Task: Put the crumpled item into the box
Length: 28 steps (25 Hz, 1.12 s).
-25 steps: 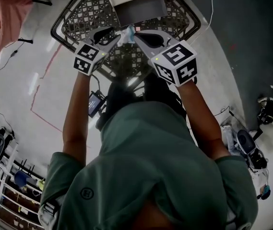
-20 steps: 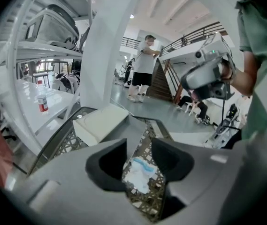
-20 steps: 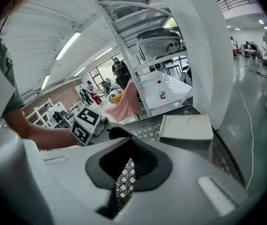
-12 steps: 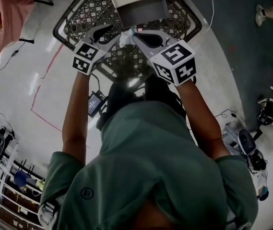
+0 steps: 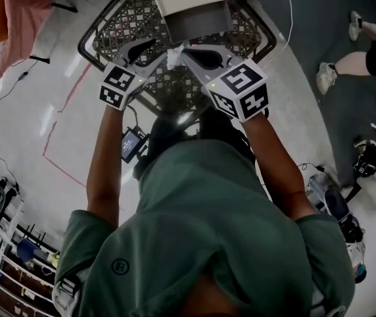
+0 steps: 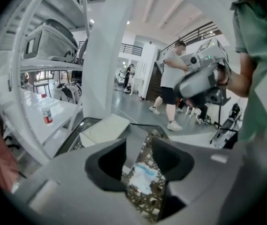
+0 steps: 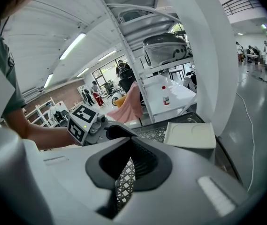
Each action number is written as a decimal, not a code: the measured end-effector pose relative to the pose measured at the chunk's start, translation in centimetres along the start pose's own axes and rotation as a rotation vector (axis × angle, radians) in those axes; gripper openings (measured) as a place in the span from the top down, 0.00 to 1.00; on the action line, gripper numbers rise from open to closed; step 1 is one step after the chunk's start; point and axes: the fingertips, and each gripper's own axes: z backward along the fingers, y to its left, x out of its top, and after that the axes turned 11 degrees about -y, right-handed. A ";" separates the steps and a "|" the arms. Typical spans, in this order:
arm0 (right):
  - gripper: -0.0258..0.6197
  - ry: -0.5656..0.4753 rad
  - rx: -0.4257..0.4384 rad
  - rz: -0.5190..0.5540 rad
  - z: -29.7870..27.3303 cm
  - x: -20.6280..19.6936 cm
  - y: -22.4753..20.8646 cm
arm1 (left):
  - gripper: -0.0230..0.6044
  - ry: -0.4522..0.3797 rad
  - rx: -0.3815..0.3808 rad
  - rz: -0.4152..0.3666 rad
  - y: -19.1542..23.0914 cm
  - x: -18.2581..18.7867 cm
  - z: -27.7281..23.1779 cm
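A small crumpled white and blue item (image 5: 173,57) hangs between the tips of my two grippers, just in front of the box (image 5: 191,8). The box is grey with a white lid and stands on a dark lattice table (image 5: 125,22). In the left gripper view the crumpled item (image 6: 141,181) sits between the fingertips of my left gripper (image 6: 139,148), whose jaws stand part way apart on it. My left gripper (image 5: 163,50) comes in from the left. My right gripper (image 5: 185,51) is shut with nothing in it (image 7: 128,146); only lattice shows through its slit.
A pink cloth (image 5: 12,8) hangs at the far left. White rack posts (image 6: 102,55) rise beside the table, and a bottle (image 6: 45,112) stands on a white shelf. A person's legs (image 5: 346,61) are at the right. Equipment (image 5: 343,207) lies on the floor.
Both grippers and the crumpled item have shifted slightly nearer in the head view. A person's legs have come into view at the right.
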 end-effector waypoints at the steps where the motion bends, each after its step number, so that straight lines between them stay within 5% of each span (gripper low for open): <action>1: 0.95 -0.003 0.000 0.003 -0.1 0.4 0.4 | 0.69 -0.004 0.000 -0.003 0.0 0.4 0.5; 17: 0.95 -0.051 -0.016 0.050 1.5 2.7 2.0 | 0.68 -0.116 0.020 -0.087 -2.0 6.8 4.7; 28: 0.95 -0.065 -0.005 0.071 1.1 3.1 2.9 | 0.68 -0.134 0.050 -0.103 -2.2 7.3 6.9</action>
